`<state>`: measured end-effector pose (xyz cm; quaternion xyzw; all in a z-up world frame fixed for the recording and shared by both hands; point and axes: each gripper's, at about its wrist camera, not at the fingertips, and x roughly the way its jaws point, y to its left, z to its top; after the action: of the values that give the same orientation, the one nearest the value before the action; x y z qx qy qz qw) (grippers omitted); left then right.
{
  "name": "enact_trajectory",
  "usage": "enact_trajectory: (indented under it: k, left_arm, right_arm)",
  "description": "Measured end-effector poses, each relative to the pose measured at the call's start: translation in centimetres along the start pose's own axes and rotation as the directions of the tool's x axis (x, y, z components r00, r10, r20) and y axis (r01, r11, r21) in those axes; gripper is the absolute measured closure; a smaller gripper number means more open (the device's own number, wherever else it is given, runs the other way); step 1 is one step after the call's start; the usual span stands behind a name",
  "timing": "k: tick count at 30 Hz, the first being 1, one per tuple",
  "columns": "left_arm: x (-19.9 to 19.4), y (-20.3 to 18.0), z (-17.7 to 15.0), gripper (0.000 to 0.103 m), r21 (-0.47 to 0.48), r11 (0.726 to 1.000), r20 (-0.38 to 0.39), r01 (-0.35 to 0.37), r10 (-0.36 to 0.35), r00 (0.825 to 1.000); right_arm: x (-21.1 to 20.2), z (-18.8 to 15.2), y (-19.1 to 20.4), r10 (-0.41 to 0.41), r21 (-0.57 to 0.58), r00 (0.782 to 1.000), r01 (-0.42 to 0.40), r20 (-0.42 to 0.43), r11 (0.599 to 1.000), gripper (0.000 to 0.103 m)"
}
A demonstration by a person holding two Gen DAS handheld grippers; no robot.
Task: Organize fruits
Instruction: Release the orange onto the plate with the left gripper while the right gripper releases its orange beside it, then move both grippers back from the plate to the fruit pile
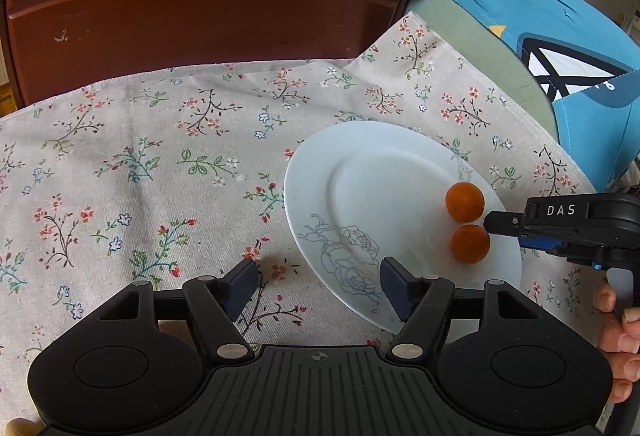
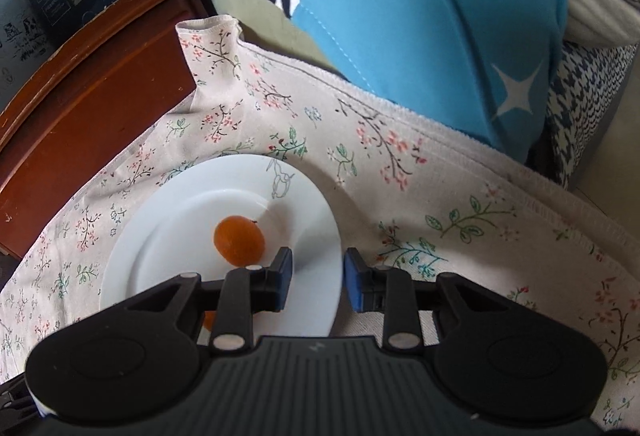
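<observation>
Nearest us, at the bottom of the left wrist view, our left gripper (image 1: 318,286) is spread wide with nothing between its fingers; one pad hangs over the near rim of the white plate (image 1: 316,191), the other over the flowered cloth (image 1: 120,163). Two oranges sit side by side at the plate's right edge, the far orange (image 1: 465,201) and the near orange (image 1: 470,244), just beside the tip of our right gripper (image 1: 490,224), which enters from the frame's right. In the right wrist view that right gripper (image 2: 317,282) is parted and empty over the plate's rim (image 2: 320,211), with one orange (image 2: 239,240) just left of its left finger.
</observation>
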<state>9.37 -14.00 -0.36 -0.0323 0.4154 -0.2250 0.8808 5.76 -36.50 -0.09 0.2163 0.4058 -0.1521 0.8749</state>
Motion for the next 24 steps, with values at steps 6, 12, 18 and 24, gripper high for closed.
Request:
enact_trajectory:
  k: [6, 12, 18, 24]
  left_arm:
    - [-0.1, 0.0, -0.2, 0.043, 0.028, 1.000, 0.005, -0.007, 0.007, 1.000]
    - [-0.8, 0.9, -0.3, 0.046, 0.017, 0.999, 0.003, -0.034, 0.034, 0.999]
    - [-2.1, 2.1, -0.7, 0.046, -0.014, 0.996, -0.002, -0.092, 0.092, 0.996]
    - [-4.3, 2.8, -1.0, 0.044, -0.056, 0.992, 0.002, -0.115, 0.115, 0.993]
  right_arm:
    - [0.2, -0.4, 1.2, -0.015, -0.106, 1.000, 0.016, 0.016, 0.994, 0.074]
    - [0.3, -1.1, 2.8, 0.033, -0.175, 0.999, -0.032, 0.002, 0.984, 0.074]
    - [0.4, -1.8, 4.5, 0.072, -0.212, 0.997, -0.074, -0.020, 0.974, 0.074]
    - [0.4, -2.3, 5.5, 0.102, -0.229, 0.994, -0.109, -0.041, 0.967, 0.072]
